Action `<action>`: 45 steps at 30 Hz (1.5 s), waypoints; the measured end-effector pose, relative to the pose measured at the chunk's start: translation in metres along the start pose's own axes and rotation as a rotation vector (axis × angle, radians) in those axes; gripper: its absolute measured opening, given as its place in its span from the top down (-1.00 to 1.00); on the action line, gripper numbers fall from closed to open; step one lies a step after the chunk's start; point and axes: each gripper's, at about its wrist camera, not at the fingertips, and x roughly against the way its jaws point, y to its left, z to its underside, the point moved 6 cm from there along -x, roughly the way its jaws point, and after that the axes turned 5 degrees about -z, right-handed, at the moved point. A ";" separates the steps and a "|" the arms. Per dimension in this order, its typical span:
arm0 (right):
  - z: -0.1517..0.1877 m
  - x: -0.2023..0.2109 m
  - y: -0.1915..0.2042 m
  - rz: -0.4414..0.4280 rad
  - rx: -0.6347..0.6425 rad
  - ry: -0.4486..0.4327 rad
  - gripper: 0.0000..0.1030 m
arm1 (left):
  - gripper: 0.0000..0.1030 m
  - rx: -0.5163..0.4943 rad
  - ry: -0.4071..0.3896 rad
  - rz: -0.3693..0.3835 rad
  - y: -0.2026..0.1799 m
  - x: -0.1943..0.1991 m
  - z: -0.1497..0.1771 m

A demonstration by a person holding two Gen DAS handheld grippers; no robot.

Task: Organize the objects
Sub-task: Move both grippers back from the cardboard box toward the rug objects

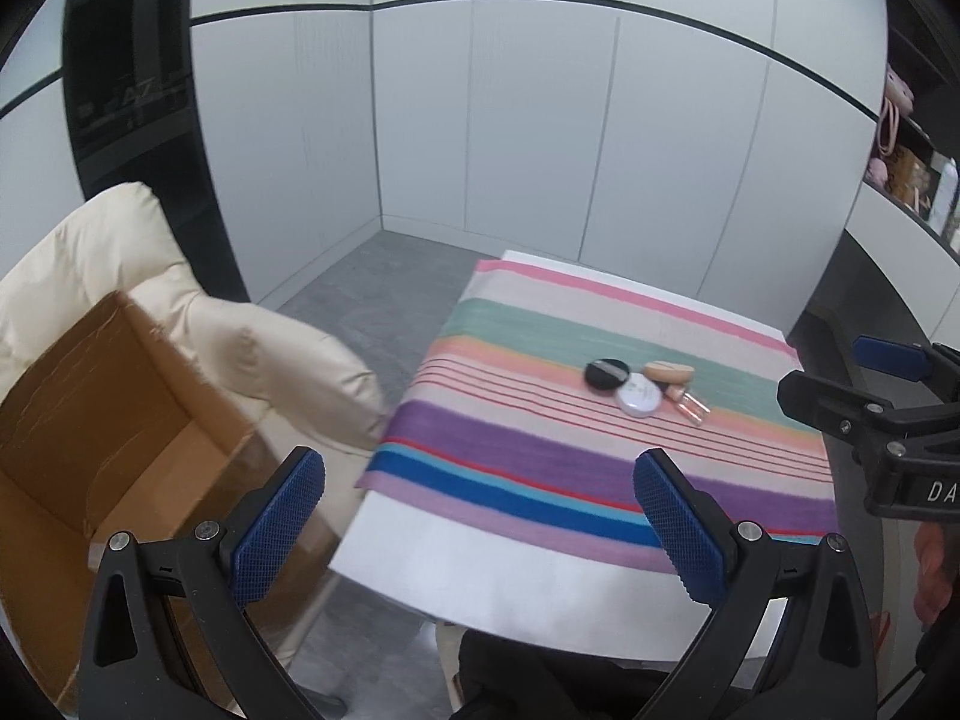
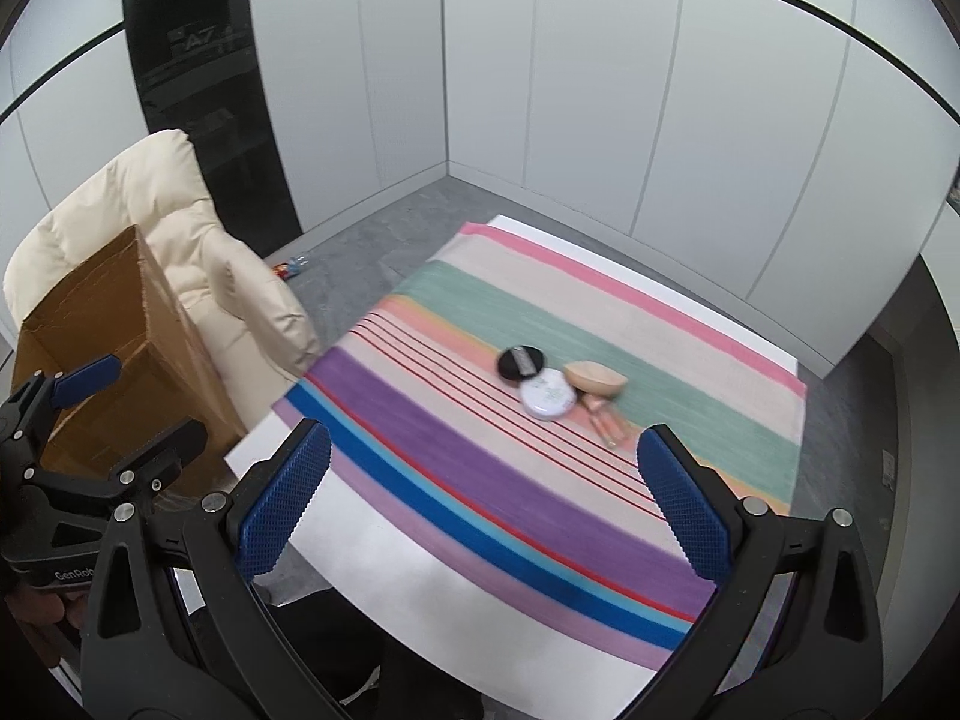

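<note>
1. Nothing looks organized yet. A small cluster of cosmetics sits together near the middle of the striped cloth (image 2: 540,312): a black powder puff (image 2: 521,365), a white round compact (image 2: 547,399), a tan makeup sponge (image 2: 594,381) and a pair of pink tubes (image 2: 609,423). The compact touches or overlaps the puff and the sponge; the tubes lie just beside it.

2. The likely destination is the open cardboard box (image 1: 120,414), resting on the cream padded chair (image 1: 108,240) to the left of the table (image 1: 480,564). I cannot tell from these views whether anything is already inside; the part of its interior that shows looks bare.

3. The left gripper (image 1: 480,516) hangs over the near table edge with its blue pads spread wide and nothing between them. The right gripper (image 2: 486,504) is likewise spread and holds nothing, aimed at the cloth short of the cluster.

4. By my reading, the whole job remains: each item must be picked up and carried across.

5. In the way: the items crowd each other, so closing on one may nudge its neighbours. The flat puff and compact offer little edge to pinch, and the cloth could bunch under the pads.

6. Around: white panelled walls, a dark glass panel (image 2: 198,60), grey floor, a small object (image 2: 291,267) on the floor, and shelves (image 1: 918,168) with clutter at far right.
</note>
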 end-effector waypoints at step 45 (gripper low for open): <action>0.100 -0.132 -0.157 0.091 -0.151 0.122 -0.71 | -0.79 -0.238 0.233 0.119 -0.169 -0.185 0.014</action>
